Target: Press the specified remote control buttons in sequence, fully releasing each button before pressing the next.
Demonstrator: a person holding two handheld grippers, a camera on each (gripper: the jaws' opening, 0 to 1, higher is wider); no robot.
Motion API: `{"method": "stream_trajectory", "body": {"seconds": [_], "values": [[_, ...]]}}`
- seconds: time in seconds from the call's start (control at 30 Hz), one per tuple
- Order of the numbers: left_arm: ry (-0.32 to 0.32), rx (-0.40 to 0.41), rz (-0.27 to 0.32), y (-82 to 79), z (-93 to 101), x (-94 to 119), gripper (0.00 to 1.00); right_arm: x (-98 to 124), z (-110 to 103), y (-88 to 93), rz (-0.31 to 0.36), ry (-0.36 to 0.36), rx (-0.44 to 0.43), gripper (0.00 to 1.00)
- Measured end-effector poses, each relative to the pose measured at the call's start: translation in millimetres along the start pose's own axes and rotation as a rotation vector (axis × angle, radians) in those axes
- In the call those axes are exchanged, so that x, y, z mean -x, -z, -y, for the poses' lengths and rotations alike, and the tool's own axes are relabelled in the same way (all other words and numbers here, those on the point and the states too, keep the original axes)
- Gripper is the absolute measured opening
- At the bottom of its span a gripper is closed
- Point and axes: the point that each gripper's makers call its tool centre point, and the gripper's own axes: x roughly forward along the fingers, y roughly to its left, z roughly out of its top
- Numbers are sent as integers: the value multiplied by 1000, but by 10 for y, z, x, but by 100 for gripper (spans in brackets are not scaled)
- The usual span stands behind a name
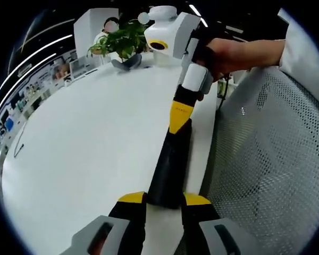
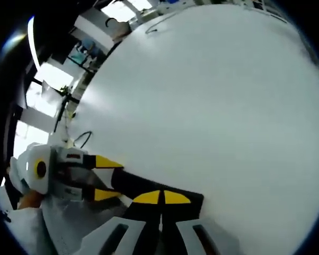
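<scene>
The remote control [image 1: 170, 172] is a long black bar lying on the white table [image 1: 85, 154], close to the table edge that borders a perforated grey chair back [image 1: 271, 175]. In the left gripper view, the left gripper [image 1: 165, 204] grips the near end of the remote: its two yellow-tipped jaws stand narrow, one on each side of the black body, touching it. The remote extends away from this gripper toward the right gripper [image 1: 179, 119].

In the same view the right gripper comes in from above, held by a person's hand [image 1: 228, 56] with a white sleeve [image 1: 303, 48] behind it. Its yellow tip lies on the far end of the remote. Whether its jaws have any gap cannot be told from this view.

In the right gripper view, the right gripper [image 2: 161, 197] shows its two yellow tips pressed together with no visible gap, resting on top of the black remote control [image 2: 149, 191]. The left gripper [image 2: 103, 178] enters from the left side, its two yellow jaws on either side of the remote's other end.

A potted green plant [image 1: 119, 40] stands at the far end of the table, well apart from the remote. A thin dark cable [image 1: 18, 146] lies near the table's left edge
</scene>
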Motion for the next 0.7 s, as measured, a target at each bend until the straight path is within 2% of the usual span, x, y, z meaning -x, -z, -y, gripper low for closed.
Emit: {"method": "stream_trajectory", "body": {"seconds": [0.1, 0.17, 0.27, 0.4, 0.47, 0.6, 0.7], "values": [[-1, 7, 6, -3, -5, -1, 25, -16, 8, -19, -27, 5, 5, 0], [-1, 6, 10, -5, -7, -2, 25, -18, 18, -23, -68, 1, -42, 0], [-1, 6, 12, -8, -8, 0, 25, -17, 1, -21, -77, 7, -27, 0], [-2, 13, 12, -10, -9, 1, 25, 2, 8, -2, -39, -1, -9, 0], [-2, 12, 13, -11, -9, 1, 25, 7, 2, -16, 3, -38, -56, 0], [-1, 7, 15, -12, -9, 2, 25, 27, 9, -10, 52, -84, -93, 0], [0, 8, 20, -10, -12, -1, 25, 27, 6, -24, 42, -93, -103, 0]]}}
